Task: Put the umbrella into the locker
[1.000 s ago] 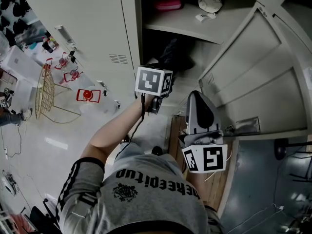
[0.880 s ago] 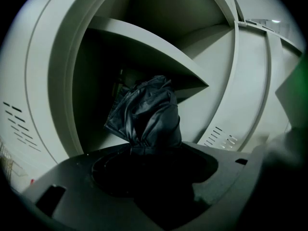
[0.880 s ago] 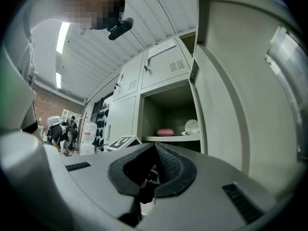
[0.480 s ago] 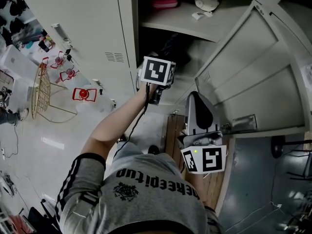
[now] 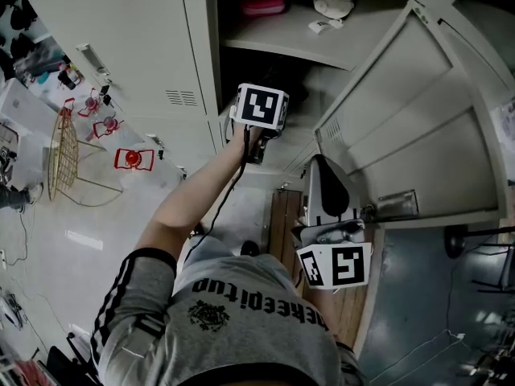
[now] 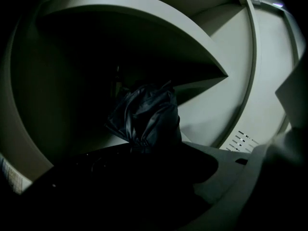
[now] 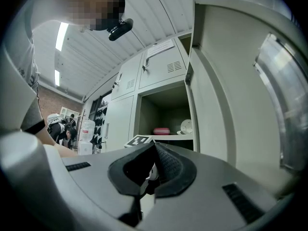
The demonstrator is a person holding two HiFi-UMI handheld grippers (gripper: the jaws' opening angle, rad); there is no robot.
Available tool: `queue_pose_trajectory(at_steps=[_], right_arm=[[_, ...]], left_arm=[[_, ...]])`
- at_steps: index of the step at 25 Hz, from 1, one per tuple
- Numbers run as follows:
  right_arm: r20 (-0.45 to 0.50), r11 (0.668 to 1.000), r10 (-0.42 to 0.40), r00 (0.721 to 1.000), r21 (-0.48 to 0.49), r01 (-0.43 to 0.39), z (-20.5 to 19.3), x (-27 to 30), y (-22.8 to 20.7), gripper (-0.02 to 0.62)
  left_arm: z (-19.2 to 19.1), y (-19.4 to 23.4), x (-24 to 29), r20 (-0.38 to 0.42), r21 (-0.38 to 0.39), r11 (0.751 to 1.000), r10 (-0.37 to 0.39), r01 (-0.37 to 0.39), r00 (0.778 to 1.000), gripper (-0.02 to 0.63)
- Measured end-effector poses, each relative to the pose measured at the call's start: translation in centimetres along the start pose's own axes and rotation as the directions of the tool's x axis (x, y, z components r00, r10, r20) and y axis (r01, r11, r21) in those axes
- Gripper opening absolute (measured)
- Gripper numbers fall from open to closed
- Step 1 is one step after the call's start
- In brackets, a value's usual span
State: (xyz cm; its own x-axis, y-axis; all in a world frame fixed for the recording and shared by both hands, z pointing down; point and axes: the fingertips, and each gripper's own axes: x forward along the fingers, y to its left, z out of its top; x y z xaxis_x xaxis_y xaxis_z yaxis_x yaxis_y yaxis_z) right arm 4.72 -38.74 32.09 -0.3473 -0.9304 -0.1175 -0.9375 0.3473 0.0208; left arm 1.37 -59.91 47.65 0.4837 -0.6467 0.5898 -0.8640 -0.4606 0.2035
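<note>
The umbrella (image 6: 147, 117) is a bundle of dark folded fabric, seen in the left gripper view inside the shadowed lower compartment of the open locker (image 5: 282, 147). My left gripper (image 6: 139, 150) is shut on its near end. In the head view the left gripper (image 5: 261, 111) reaches past the locker's front edge, under the shelf (image 5: 322, 48), and its marker cube hides the umbrella. My right gripper (image 5: 323, 167) hangs lower, outside the locker beside the open door (image 5: 402, 127). In its own view the right gripper (image 7: 153, 163) has its jaws together with nothing between them.
On the shelf lie a pink item (image 5: 265, 5), a round white object (image 5: 331, 1) and a small white piece (image 5: 322, 26). A closed locker door (image 5: 129, 47) is on the left. A gold wire basket (image 5: 60, 147) and red items (image 5: 133, 159) sit on the floor at the left.
My left gripper has moved up and deeper into the locker's lower compartment with the umbrella. The right gripper has stayed almost still.
</note>
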Motion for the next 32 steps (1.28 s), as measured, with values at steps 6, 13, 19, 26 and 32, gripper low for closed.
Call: queue_pose_trajectory(at_steps=[6, 13, 19, 26, 32], right_arm=[[0.000, 1.000, -0.007, 1.000, 0.007, 0.007, 0.1, 0.0, -0.3, 0.002], [-0.009, 1.000, -0.022, 1.000, 0.006, 0.022, -0.2, 0.1, -0.8, 0.003], [-0.014, 0.999, -0.037, 0.999, 0.009, 0.037, -0.3, 0.3, -1.4, 0.003], [-0.025, 1.000, -0.029, 0.999, 0.011, 0.029, -0.6, 0.6, -1.1, 0.003], [-0.030, 1.000, -0.024, 0.999, 0.012, 0.024, -0.7, 0.6, -0.8, 0.002]], left_arm=[[1.0, -0.1, 2.0, 0.002, 0.014, 1.000, 0.002, -0.002, 1.000, 0.275], [1.7, -0.5, 3.0, -0.011, 0.016, 1.000, -0.009, 0.009, 1.000, 0.275], [1.9, -0.3, 4.2, -0.034, 0.035, 0.999, 0.001, 0.000, 0.999, 0.275], [2.6, -0.1, 5.1, -0.051, 0.026, 1.000, -0.004, 0.006, 0.999, 0.278], [1.9, 0.0, 5.7, -0.108, 0.033, 0.999, -0.007, 0.011, 0.994, 0.285]])
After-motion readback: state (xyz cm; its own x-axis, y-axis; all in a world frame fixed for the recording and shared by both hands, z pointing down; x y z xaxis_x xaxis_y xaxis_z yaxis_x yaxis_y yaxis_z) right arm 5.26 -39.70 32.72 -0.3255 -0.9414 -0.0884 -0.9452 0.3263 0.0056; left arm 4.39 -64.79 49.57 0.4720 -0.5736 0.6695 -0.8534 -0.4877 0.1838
